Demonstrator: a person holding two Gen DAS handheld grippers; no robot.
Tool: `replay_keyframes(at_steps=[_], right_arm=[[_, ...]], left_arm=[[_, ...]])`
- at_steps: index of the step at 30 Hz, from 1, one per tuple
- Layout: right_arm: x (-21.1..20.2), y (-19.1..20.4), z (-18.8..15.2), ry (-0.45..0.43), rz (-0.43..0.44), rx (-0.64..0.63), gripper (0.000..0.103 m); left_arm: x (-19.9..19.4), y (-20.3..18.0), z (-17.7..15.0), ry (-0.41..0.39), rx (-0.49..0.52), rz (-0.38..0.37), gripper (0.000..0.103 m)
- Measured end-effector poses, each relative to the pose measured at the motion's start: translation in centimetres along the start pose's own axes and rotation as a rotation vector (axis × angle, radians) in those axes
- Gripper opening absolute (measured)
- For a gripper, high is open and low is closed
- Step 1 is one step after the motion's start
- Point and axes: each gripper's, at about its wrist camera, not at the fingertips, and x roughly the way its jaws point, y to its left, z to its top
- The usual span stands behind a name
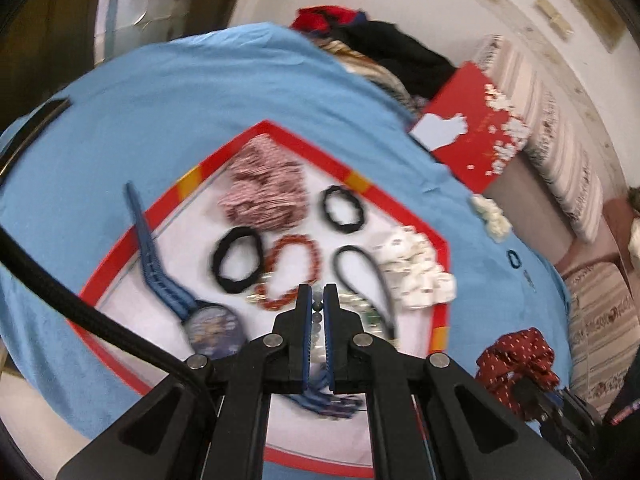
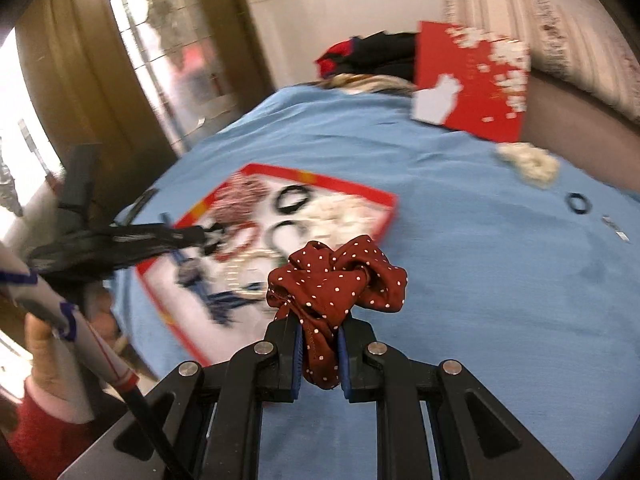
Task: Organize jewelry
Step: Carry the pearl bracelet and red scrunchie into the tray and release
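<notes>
Step in hand: looks like the carry phase. The right tongs (image 2: 318, 336) are clamped on the dark red polka-dot scrunchie (image 2: 338, 276), held up over the blue cloth (image 2: 480, 280) just near-right of the tray.

Right tongs: closed on that scrunchie, fabric bunched between the blue pads and drooping a bit below them.

Left tongs: the left tongs (image 1: 318, 300) hang over the near part of the red-rimmed tray (image 1: 384, 196), jaws nearly together. A string of small beads (image 1: 317, 312) shows in the gap, but honestly can't tell if they're pinched or just lying underneath.

Tray contents: pink striped scrunchie (image 1: 264, 196) at the far side, black hair ties (image 1: 238, 260), a red beaded bracelet (image 1: 292, 272), white pieces (image 1: 416, 272) on the right, a blue strap with a round medal (image 1: 216, 326) on the left.

Strays on the cloth: a cream scrunchie (image 2: 528, 164) and a small black tie (image 2: 579, 203), far right, well apart from the tray.

Next move: probably swing the scrunchie left over the rim, find a bare white patch and let go. Pretty crowded in there, and the left tongs are in the way.
</notes>
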Motion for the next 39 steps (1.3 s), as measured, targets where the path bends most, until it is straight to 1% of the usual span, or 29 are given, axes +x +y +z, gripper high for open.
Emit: replay_keyframes(at_steps=[3, 6, 8, 10, 15, 19, 22, 28, 35, 37, 38, 39], right_arm=[[1.4, 2.0, 0.0, 0.036, 0.056, -0.009, 0.016], [3.5, 3.8, -0.4, 0.099, 0.098, -0.027, 0.016], [4.7, 4.6, -0.8, 0.134, 0.105, -0.036, 0.016], [5.8, 5.1, -1.3, 0.165, 0.107, -0.037, 0.016], [7.5, 5.0, -2.3, 0.218, 0.116, -0.01, 0.016], [8.3, 4.8, -2.7, 0.245, 0.101, -0.002, 0.016], [8.3, 4.8, -3.1, 0.26, 0.118, 0.005, 0.016], [8.2, 5.5, -3.9, 0.275, 0.132, -0.027, 0.016], [8.9, 5.3, -4.1, 0.284, 0.112, -0.019, 0.018], [9.0, 5.2, -4.0, 0.281, 0.097, -0.02, 0.021], [8.9, 5.2, -4.0, 0.279, 0.091, -0.024, 0.027], [8.7, 5.2, -4.0, 0.274, 0.092, -0.026, 0.032]], left_arm=[[-0.2, 1.4, 0.1, 0.0, -0.02, 0.021, 0.005], [0.0, 2.6, 0.3, 0.014, -0.042, 0.059, 0.005], [0.3, 3.2, 0.4, 0.032, -0.058, 0.073, 0.005], [0.7, 3.7, 0.3, 0.053, -0.072, 0.069, 0.005], [1.3, 3.6, 0.1, 0.083, -0.058, 0.077, 0.005], [1.8, 3.2, -0.1, 0.1, -0.044, 0.076, 0.005], [1.8, 2.8, -0.3, 0.103, -0.032, 0.079, 0.005], [1.9, 2.3, -0.5, 0.109, -0.01, 0.093, 0.005], [2.4, 1.9, -0.6, 0.129, 0.004, 0.107, 0.005], [2.2, 1.9, -0.6, 0.109, 0.003, 0.102, 0.006], [1.8, 1.8, -0.5, 0.085, 0.001, 0.095, 0.007], [1.5, 1.7, -0.3, 0.068, 0.0, 0.087, 0.014]])
